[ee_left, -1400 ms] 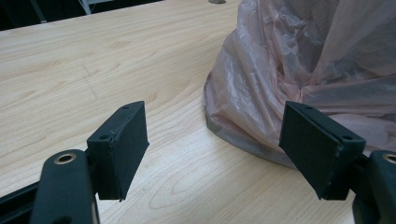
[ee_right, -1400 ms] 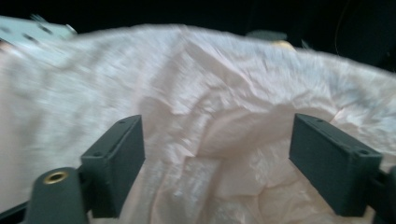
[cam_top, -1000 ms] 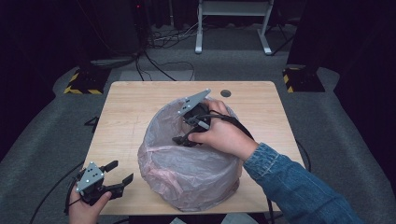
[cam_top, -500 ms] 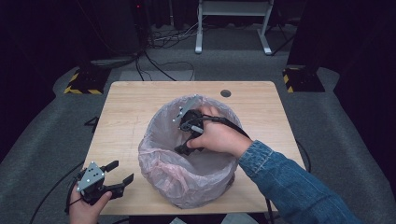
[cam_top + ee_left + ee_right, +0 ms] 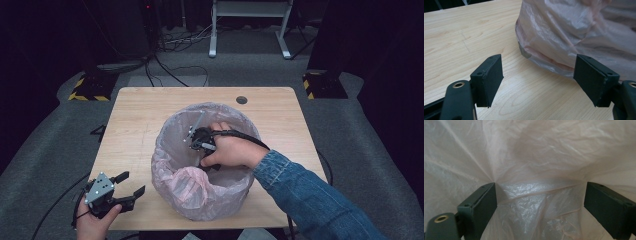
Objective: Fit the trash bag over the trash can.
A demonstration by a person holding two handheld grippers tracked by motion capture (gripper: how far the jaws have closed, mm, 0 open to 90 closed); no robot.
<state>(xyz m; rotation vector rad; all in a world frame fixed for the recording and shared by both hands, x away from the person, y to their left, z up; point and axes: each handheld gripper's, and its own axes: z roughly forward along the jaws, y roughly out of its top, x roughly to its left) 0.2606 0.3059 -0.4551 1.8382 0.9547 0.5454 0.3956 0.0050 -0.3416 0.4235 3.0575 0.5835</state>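
A pale pink plastic bag (image 5: pixel 200 195) lines a round bin in the middle of the wooden table (image 5: pixel 140 115), its film draped over the rim. My right gripper (image 5: pixel 200 145) reaches down inside the bin, held by a hand in a denim sleeve. In the right gripper view its jaws (image 5: pixel 540 187) stand wide apart, with crinkled bag film (image 5: pixel 536 150) ahead of them and nothing pinched. My left gripper (image 5: pixel 132 182) rests open at the table's near left corner. In the left gripper view it (image 5: pixel 537 58) faces the bag's outer side (image 5: pixel 579 30) without touching it.
A small round hole (image 5: pixel 241 99) sits near the table's far edge. Beyond the table a white stand (image 5: pixel 248 30) and cables lie on the grey floor. Yellow-black striped bases (image 5: pixel 90 90) flank the far corners. Bare tabletop lies left of the bin.
The bag, puffed up over the bin a second ago, now sits pressed down inside it. My right hand and gripper have sunk into the bin. The left gripper has stayed put.
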